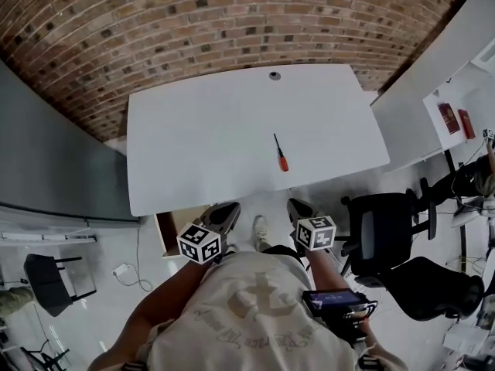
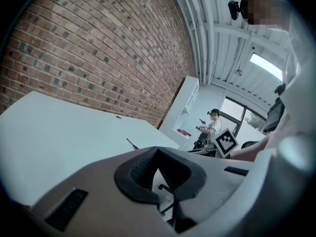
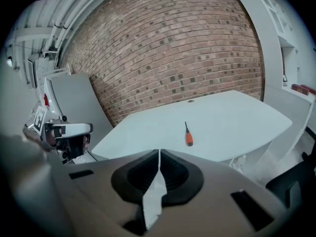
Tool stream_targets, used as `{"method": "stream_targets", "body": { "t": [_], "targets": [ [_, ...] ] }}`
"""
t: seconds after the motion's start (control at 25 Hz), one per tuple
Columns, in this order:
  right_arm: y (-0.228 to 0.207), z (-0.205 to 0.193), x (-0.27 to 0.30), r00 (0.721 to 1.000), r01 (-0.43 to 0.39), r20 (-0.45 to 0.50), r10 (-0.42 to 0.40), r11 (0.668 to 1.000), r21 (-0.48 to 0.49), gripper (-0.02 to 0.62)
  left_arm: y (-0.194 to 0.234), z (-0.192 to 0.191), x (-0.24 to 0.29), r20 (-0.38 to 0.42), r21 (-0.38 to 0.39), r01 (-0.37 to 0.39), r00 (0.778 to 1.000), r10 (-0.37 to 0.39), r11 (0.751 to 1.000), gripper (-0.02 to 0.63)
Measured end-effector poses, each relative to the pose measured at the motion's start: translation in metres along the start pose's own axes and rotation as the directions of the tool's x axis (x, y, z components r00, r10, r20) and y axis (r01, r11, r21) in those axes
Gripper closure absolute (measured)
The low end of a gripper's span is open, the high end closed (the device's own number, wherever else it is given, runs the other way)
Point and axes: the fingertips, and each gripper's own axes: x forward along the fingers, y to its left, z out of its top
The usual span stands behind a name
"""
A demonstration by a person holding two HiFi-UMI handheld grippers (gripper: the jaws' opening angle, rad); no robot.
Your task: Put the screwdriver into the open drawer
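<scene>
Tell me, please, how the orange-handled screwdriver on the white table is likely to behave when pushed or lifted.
The screwdriver looks rigid and probably light, with a thin dark shaft and a short orange handle. Lying flat on the smooth table, its seemingly round handle may roll if nudged sideways.

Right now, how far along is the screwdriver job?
Done: only the drawer already stands open. In hand: nothing; left tongs and right tongs are shut, empty, short of the table. Left: grasp the screwdriver lying there and put it in the drawer.
</scene>
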Motion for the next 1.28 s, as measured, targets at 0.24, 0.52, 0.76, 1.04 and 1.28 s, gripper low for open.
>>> {"method": "stream_targets", "body": {
  "t": [0.24, 0.52, 0.76, 1.04, 1.28],
  "targets": [
    [-0.022, 0.017, 0.024, 0.998, -0.049, -0.041, 0.048, 0.999, -0.020, 0.571, 0.005, 0.006, 0.025, -0.010, -0.018, -0.046, 0.999, 0.046, 0.999, 0.588],
    [-0.048, 0.024, 0.056, 0.990, -0.089, -0.110, 0.084, 0.995, -0.036, 0.571, 0.014, 0.007, 0.044, -0.027, -0.043, -0.115, 0.993, 0.114, 0.992, 0.588],
    [-0.067, 0.042, 0.087, 0.983, -0.114, -0.148, 0.106, 0.992, -0.052, 0.571, 0.025, 0.008, 0.056, -0.015, -0.068, -0.187, 0.982, 0.186, 0.980, 0.588],
    [-0.089, 0.048, 0.129, 0.967, -0.133, -0.230, 0.112, 0.988, -0.075, 0.569, 0.043, 0.011, 0.066, 0.021, -0.103, -0.267, 0.962, 0.271, 0.958, 0.588],
    [-0.103, 0.051, 0.154, 0.954, -0.129, -0.283, 0.101, 0.988, -0.080, 0.568, 0.057, 0.018, 0.070, 0.054, -0.127, -0.314, 0.945, 0.322, 0.941, 0.588]
  ]
}}
